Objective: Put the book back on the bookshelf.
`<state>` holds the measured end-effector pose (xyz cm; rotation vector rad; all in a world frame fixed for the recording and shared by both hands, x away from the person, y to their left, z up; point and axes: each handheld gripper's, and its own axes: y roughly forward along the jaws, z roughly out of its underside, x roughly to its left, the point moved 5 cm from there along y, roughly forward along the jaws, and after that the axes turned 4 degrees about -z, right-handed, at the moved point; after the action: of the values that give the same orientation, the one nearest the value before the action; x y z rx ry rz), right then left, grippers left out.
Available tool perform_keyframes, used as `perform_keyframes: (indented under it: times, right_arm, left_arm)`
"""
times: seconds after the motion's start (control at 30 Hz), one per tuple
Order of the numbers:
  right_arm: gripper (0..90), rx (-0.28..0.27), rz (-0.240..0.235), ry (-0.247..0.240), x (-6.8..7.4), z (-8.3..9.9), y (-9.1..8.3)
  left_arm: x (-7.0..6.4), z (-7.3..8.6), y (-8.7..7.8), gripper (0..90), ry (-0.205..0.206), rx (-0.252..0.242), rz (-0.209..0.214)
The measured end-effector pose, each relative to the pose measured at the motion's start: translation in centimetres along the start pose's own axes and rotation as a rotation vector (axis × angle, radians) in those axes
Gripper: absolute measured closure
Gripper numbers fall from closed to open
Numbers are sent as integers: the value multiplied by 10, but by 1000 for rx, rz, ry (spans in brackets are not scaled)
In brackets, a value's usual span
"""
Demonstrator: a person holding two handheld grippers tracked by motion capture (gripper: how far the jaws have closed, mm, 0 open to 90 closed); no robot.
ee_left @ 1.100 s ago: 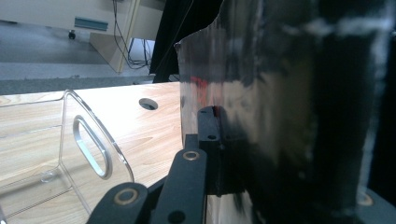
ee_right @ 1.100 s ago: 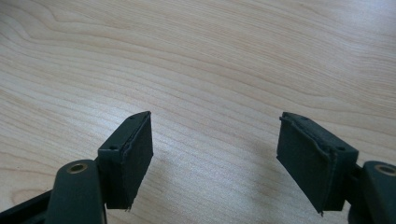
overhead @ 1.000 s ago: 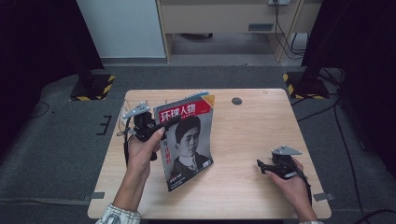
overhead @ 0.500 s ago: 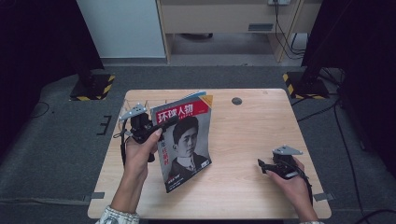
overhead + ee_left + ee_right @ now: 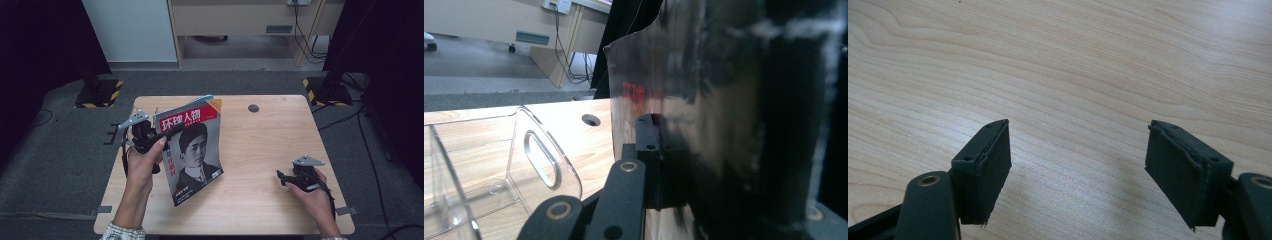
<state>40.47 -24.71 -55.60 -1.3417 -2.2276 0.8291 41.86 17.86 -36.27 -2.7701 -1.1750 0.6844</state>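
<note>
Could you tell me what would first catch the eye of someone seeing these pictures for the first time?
The magazine, with red characters and a portrait on its cover, stands tilted up at the table's left-middle, clamped at its left edge by the left gripper. The right gripper rests low at the table's right, jaws open over bare wood.

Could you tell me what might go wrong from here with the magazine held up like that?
The left gripper pinches the magazine only at its left edge, so the glossy, standing cover could slip out or flop over. A clear plastic holder sits close beside it and might get knocked. The right gripper rests open on the table, too far away to steady a fall.
</note>
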Motion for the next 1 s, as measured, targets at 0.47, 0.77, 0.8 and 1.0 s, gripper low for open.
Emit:
perform_keyframes:
  times: [0.47,0.77,0.8,1.0]
  right_arm:
    - [265,1,4,1,0,0,0]
    - [264,1,5,-1,-1,0,0]
    - [264,1,6,0,-1,0,0]
    - [264,3,7,6,-2,0,-1]
  left_arm:
    - [15,-6,-20,864,-21,-8,-25]
    - [21,-10,-31,863,-26,-14,-35]
    - [22,-10,-33,863,-27,-15,-39]
    - [27,-12,-39,864,-30,-23,-46]
